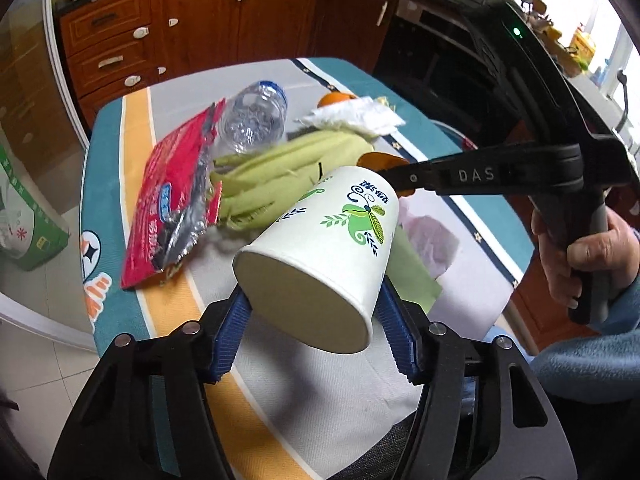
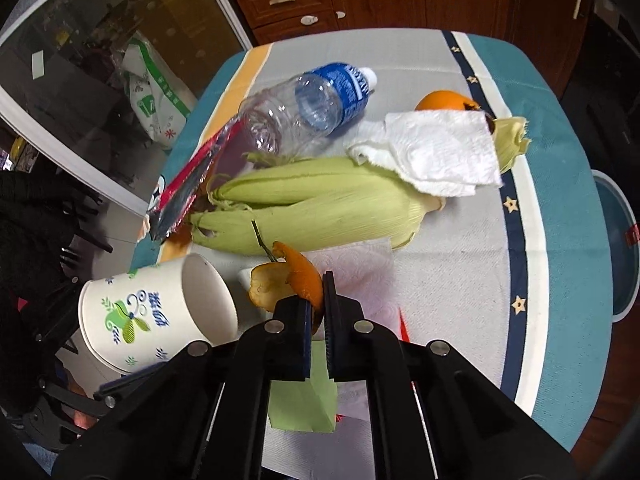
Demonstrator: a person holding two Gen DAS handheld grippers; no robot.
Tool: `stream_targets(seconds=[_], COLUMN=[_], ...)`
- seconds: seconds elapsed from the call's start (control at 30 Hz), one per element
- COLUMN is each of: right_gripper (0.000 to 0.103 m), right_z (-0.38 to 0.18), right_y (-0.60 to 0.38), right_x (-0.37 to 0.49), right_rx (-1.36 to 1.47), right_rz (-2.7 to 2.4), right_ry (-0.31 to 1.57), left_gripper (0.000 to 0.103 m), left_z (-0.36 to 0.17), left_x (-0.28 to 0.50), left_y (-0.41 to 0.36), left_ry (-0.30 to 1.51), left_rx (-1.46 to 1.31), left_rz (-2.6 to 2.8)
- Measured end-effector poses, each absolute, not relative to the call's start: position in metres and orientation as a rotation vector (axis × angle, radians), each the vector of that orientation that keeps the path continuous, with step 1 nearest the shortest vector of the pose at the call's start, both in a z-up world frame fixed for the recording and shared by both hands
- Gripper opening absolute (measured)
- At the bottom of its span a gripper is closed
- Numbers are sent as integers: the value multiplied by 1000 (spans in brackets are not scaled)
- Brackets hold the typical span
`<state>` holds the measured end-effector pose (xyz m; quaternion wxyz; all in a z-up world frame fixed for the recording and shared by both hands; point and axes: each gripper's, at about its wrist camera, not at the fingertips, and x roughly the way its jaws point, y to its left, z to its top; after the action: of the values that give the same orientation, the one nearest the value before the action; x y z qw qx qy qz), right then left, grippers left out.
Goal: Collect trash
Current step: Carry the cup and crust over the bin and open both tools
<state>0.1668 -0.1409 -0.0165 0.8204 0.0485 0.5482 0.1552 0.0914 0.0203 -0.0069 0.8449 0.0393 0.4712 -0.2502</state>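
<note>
My left gripper [image 1: 312, 312] is shut on a white paper cup [image 1: 320, 256] with green print, held tilted above the table with its mouth facing away from me. The cup also shows in the right wrist view [image 2: 156, 316], mouth open toward the right gripper. My right gripper [image 2: 318, 304] is shut on a curled piece of orange peel [image 2: 288, 280], held close beside the cup's mouth. In the left wrist view the right gripper [image 1: 384, 164] reaches in from the right with the peel [image 1: 374, 159] over the cup's far rim.
On the cloth-covered table [image 2: 560, 240] lie corn husks [image 2: 312, 204], an empty plastic bottle [image 2: 312, 104], a red snack wrapper [image 1: 172, 196], a crumpled paper towel [image 2: 432, 148], an orange [image 2: 444, 100], a green paper slip [image 2: 304, 400] and a tissue [image 2: 360, 276]. Wooden cabinets [image 1: 200, 12] stand behind.
</note>
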Motion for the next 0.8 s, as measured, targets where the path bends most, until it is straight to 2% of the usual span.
stream_targets(seconds=[0.4, 0.8], right_gripper=[5, 5], right_z=[29, 49], right_y=[-218, -386], right_x=[162, 144], right_rx=[216, 334], right_rz=[245, -3], right_ry=[1023, 902], left_gripper=[63, 64], left_z=[22, 44], left_x=[112, 153], left_y=[-30, -195], left_ry=[963, 937], left_rx=[136, 277], left_rz=[-565, -732])
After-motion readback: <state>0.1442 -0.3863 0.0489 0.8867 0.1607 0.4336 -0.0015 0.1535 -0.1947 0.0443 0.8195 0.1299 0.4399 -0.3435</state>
